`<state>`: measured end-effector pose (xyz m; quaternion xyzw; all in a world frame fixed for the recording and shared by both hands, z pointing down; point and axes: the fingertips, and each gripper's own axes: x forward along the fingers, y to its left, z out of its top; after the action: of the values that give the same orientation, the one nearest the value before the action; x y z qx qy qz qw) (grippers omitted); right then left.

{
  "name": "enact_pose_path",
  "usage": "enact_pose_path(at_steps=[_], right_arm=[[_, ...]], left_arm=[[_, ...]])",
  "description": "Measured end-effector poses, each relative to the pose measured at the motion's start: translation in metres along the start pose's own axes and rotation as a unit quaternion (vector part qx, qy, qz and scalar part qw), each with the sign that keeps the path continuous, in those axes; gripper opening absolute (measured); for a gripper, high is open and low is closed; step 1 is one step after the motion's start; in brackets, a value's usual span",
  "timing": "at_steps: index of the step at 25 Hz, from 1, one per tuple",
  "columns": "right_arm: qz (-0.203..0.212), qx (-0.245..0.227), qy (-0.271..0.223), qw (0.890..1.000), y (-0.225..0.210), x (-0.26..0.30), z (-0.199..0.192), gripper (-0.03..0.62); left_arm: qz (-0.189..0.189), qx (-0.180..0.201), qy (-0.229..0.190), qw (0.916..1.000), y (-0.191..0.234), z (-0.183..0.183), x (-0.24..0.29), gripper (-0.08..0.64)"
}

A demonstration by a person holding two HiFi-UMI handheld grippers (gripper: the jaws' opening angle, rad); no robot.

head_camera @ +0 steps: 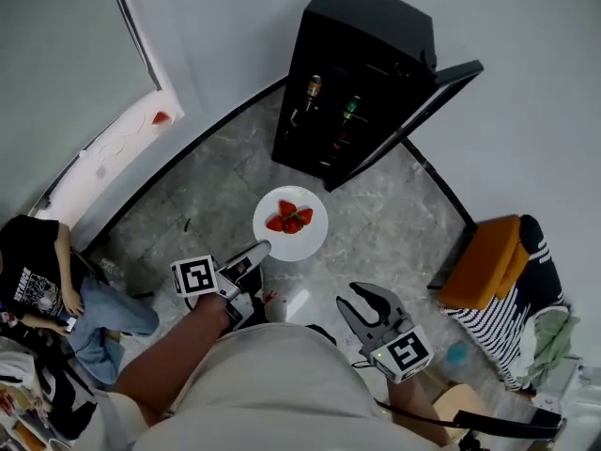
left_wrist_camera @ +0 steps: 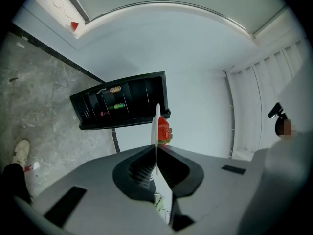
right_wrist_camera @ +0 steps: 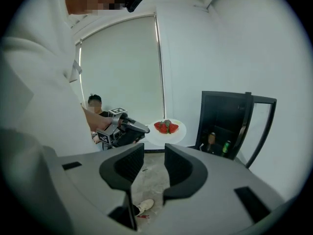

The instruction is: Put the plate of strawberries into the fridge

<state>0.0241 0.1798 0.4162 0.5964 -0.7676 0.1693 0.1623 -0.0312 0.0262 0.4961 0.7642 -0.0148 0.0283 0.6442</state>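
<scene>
Hanging farthest from the fridge (head_camera: 362, 73), the right gripper (head_camera: 366, 301) has its jaws spread wide with nothing between them. Closer to the fridge, the left gripper (head_camera: 255, 250) is clamped on the near rim of the plate (head_camera: 310, 238), which hovers level above the floor just short of the fridge's open door (head_camera: 441, 92). The plate looks thin, stiff, light and probably breakable. Pinched at one edge only, it may droop, and the loose strawberries (head_camera: 289, 217) could roll off.
</scene>
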Motion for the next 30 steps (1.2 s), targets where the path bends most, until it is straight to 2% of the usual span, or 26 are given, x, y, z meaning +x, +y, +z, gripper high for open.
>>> enact_pose_path(at_steps=[4,8,11,14,20,23,30], right_arm=[[-0.021,0.027,-0.009,0.999,-0.037,0.027,0.02,0.141],[-0.027,0.038,-0.015,0.999,-0.074,0.038,0.032,0.141],[-0.019,0.024,-0.013,0.999,-0.112,0.05,0.037,0.141],[-0.003,0.014,-0.017,1.0,-0.157,0.063,0.042,0.141],[0.036,-0.011,-0.019,0.999,-0.255,0.069,0.061,0.141],[0.043,-0.013,-0.004,0.999,-0.3,0.066,0.056,0.141],[0.042,0.01,0.024,0.999,-0.364,0.048,0.04,0.141]], left_arm=[[0.0,0.009,0.027,0.9996,0.011,0.045,0.043,0.021],[-0.008,-0.019,0.015,0.9997,0.019,0.079,0.089,0.021],[0.011,-0.015,0.004,0.9998,0.036,0.104,0.126,0.021],[0.008,-0.022,-0.015,0.9996,0.047,0.128,0.169,0.021],[0.04,-0.024,-0.075,0.9961,0.081,0.178,0.251,0.021],[0.051,-0.029,-0.096,0.9937,0.102,0.2,0.296,0.021],[0.073,-0.045,-0.13,0.9878,0.158,0.239,0.373,0.021]])
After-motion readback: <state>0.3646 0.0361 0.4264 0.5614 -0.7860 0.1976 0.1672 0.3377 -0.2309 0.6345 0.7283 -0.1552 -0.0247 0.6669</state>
